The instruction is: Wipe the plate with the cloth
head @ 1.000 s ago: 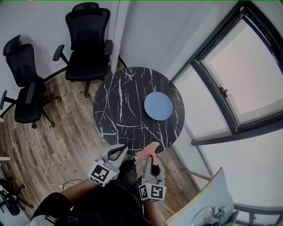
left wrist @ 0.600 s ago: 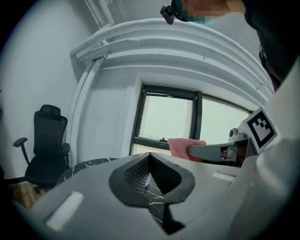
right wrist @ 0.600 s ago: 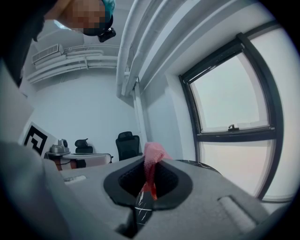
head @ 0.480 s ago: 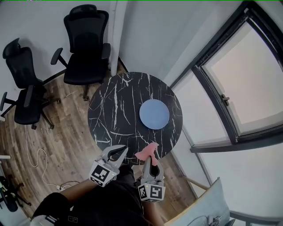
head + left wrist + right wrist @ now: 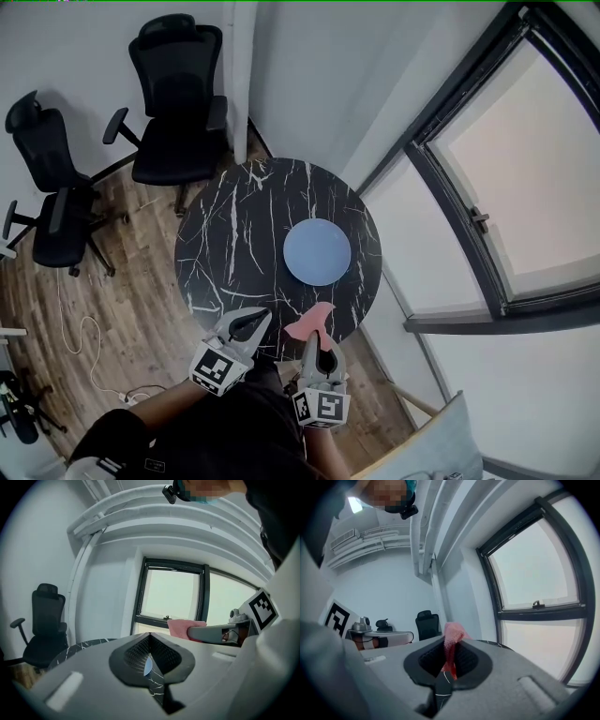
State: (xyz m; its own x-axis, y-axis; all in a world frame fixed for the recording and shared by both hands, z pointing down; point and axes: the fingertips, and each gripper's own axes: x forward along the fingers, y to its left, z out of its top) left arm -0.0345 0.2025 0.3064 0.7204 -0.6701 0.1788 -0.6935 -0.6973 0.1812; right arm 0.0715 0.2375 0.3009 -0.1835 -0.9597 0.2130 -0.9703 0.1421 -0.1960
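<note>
Since the blue plate (image 5: 317,251) lies flat and bare on the right half of the round black marble table (image 5: 225,272), well ahead of both my claws, I judge that the wiping has not begun. My right claw (image 5: 312,339) is pinching the pink cloth (image 5: 310,322) by one end, so a loose tuft stands out past the tips. That seems the sensible hold, as the free part can be laid on the plate and dragged across it. My left claw (image 5: 258,321) hangs just beside it at the table's near edge, its jaws pressed together on nothing, probably kept free to steady the plate's rim. Nothing stands on the marble between cloth and plate, so the reach looks unobstructed. Two black office chairs (image 5: 173,103) stand far to the left, a white cable (image 5: 80,342) trails over the wooden floor (image 5: 131,281), and a large window (image 5: 506,187) fills the right side, all well apart from the work.
</note>
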